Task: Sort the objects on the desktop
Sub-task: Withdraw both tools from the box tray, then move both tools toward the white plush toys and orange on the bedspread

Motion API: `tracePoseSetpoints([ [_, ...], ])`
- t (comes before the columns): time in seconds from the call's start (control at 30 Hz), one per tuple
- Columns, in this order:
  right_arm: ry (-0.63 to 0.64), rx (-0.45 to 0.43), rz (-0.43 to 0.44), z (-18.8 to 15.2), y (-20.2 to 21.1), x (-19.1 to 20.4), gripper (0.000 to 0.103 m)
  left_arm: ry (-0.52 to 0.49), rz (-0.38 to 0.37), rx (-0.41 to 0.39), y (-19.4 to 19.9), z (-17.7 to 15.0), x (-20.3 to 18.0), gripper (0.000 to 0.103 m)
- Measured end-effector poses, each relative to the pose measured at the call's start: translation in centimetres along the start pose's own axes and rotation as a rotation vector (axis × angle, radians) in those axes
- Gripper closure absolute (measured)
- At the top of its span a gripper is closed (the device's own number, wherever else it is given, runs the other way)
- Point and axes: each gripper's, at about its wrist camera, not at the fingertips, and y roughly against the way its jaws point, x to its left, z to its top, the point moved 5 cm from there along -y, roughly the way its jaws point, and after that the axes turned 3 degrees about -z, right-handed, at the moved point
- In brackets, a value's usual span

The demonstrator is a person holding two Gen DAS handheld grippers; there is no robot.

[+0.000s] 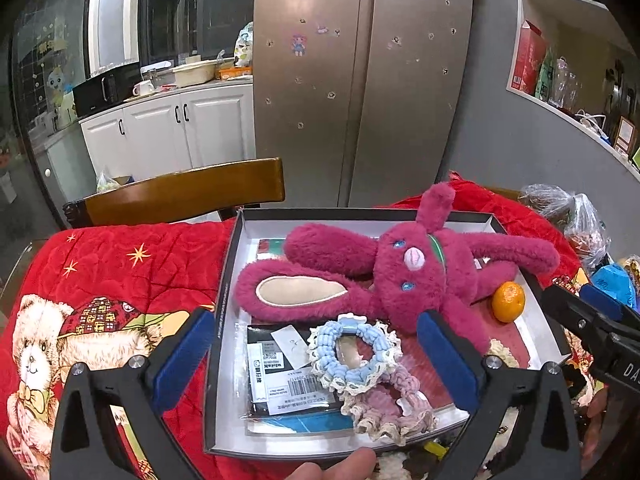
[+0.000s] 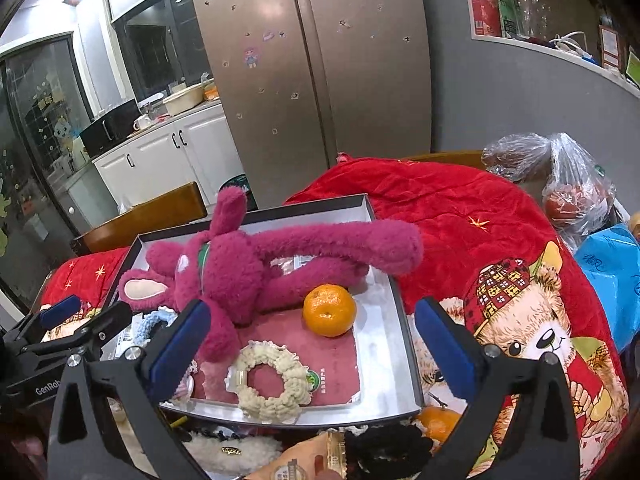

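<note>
A shallow box [image 1: 224, 280] with a black rim lies on a red quilt. In it are a magenta plush rabbit [image 1: 404, 276], a tangerine [image 1: 508, 302], a blue scrunchie [image 1: 324, 344], a pink scrunchie [image 1: 400, 408] and a barcoded packet [image 1: 276, 384]. My left gripper [image 1: 316, 360] hangs open over the box's near left part, nothing between its pads. My right gripper [image 2: 314, 350] is open above the box's [image 2: 404, 320] near right part, over a cream scrunchie [image 2: 260, 400], close to the tangerine [image 2: 329, 310] and the rabbit [image 2: 240, 272]. Each gripper shows in the other's view: right gripper [image 1: 580, 300], left gripper [image 2: 88, 320].
The red bear-print quilt [image 2: 500, 240] covers the table. Loose things lie in front of the box: a second tangerine [image 2: 438, 420], a black scrunchie [image 2: 384, 452], a white fluffy piece [image 2: 224, 448]. Plastic bags [image 2: 568, 184] and a blue bag [image 2: 612, 272] crowd the right; a wooden chair [image 1: 184, 192] stands behind.
</note>
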Motion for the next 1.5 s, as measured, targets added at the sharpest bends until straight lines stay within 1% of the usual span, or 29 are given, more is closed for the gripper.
tracePoseSetpoints([
  [0.1,-0.008,-0.001,0.01,-0.1,0.2,-0.1,0.0,0.014,-0.015,0.01,-0.1,0.0,0.2,0.0],
  [0.2,0.004,-0.003,0.016,0.1,0.9,0.0,0.0,0.023,-0.014,0.007,0.2,0.1,0.4,0.0],
  [0.4,0.106,-0.108,-0.019,1.0,5.3,1.1,0.0,0.046,-0.026,-0.016,2.1,0.8,0.9,0.0],
  [0.47,0.128,-0.138,-0.019,1.2,6.7,1.3,0.0,0.05,-0.028,-0.024,3.1,1.1,0.9,0.0],
  [0.53,0.139,-0.174,-0.023,1.5,8.4,1.3,0.0,0.054,-0.034,-0.049,4.6,1.5,0.9,0.0],
  [0.63,0.091,-0.229,-0.035,2.3,10.7,0.4,0.0,0.054,-0.031,-0.101,7.2,2.2,0.8,0.0],
  [0.73,0.029,-0.26,0.018,2.9,13.5,-0.7,0.0,0.05,-0.048,-0.131,9.9,2.4,0.5,0.0],
  [0.87,-0.014,-0.293,0.043,3.2,16.8,-1.6,0.0,0.039,-0.054,-0.155,13.1,2.0,0.2,0.0],
  [0.97,-0.01,-0.319,0.065,2.8,19.3,-1.4,0.0,0.038,-0.026,-0.167,15.4,1.2,0.6,0.0],
  [1.03,0.001,-0.338,0.064,2.4,21.1,-1.3,0.0,0.031,-0.035,-0.171,16.8,0.6,0.7,0.0],
  [1.17,0.019,-0.382,0.009,1.8,24.8,-1.6,0.0,0.01,-0.035,-0.194,19.5,0.0,0.5,0.0],
  [1.3,0.028,-0.415,0.009,1.0,28.4,-1.9,0.0,0.013,-0.054,-0.205,21.7,-0.6,0.0,0.0],
  [1.43,0.076,-0.434,0.034,-0.9,31.5,-1.2,0.0,0.0,-0.061,-0.205,23.4,-2.0,-0.7,0.0],
  [1.5,0.107,-0.437,0.067,-2.2,32.8,-0.4,0.0,-0.014,-0.073,-0.197,24.0,-3.0,-1.2,0.0],
])
